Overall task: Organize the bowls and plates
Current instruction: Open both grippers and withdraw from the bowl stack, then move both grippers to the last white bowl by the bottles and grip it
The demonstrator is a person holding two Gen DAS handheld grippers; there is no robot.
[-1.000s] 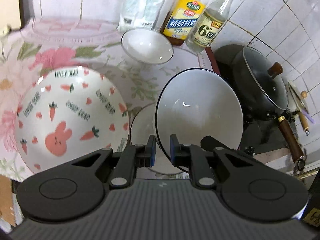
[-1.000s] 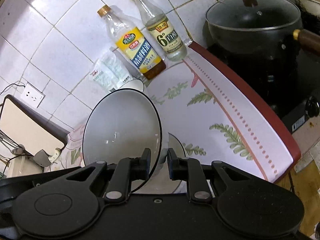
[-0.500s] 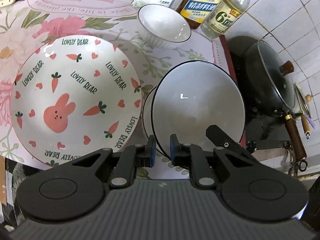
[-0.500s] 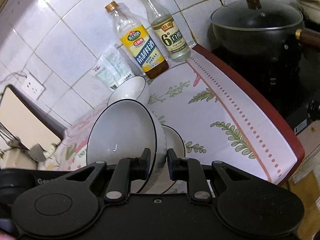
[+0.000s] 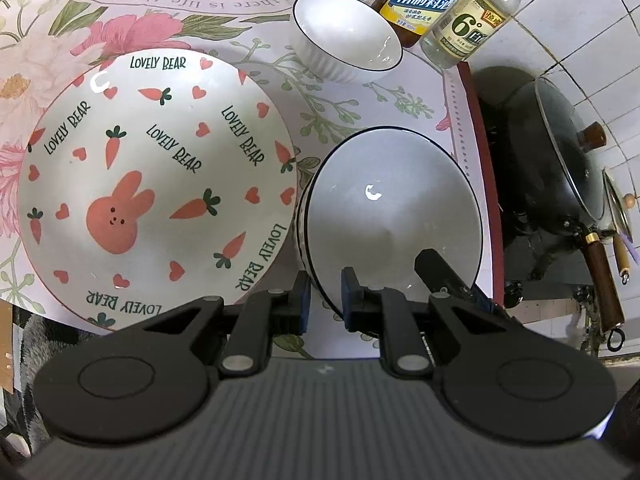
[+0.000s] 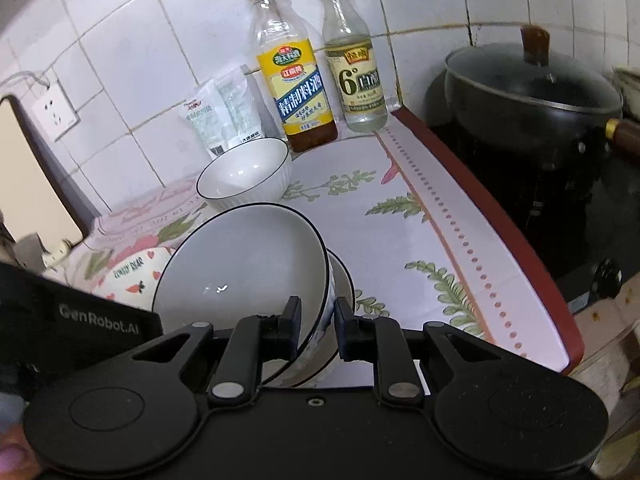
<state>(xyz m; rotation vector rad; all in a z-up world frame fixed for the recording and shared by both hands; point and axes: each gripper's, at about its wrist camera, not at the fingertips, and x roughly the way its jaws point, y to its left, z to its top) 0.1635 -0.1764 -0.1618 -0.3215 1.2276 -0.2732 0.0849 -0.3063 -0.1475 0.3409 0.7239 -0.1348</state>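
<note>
A grey bowl with a dark rim (image 5: 392, 208) (image 6: 244, 268) is held tilted, nested into a white bowl (image 6: 342, 280) on the flowered counter. My left gripper (image 5: 324, 300) is shut on the grey bowl's near rim. My right gripper (image 6: 316, 320) is shut on the same bowl's rim from the other side; its finger (image 5: 444, 272) shows in the left wrist view. A big rabbit-and-carrot bowl (image 5: 156, 184) (image 6: 136, 276) lies to the left. A small white ribbed bowl (image 5: 346, 38) (image 6: 244, 174) stands further back.
Two bottles (image 6: 296, 80) (image 6: 354, 64) and a white packet (image 6: 220, 116) stand against the tiled wall. A black lidded pot (image 6: 532, 96) (image 5: 560, 156) sits on the stove to the right, past the mat's red edge (image 6: 500, 232).
The grey bowl has come down and now sits in the white bowl, less steeply tilted. Both grippers moved lower and closer to the counter, still gripping its rim.
</note>
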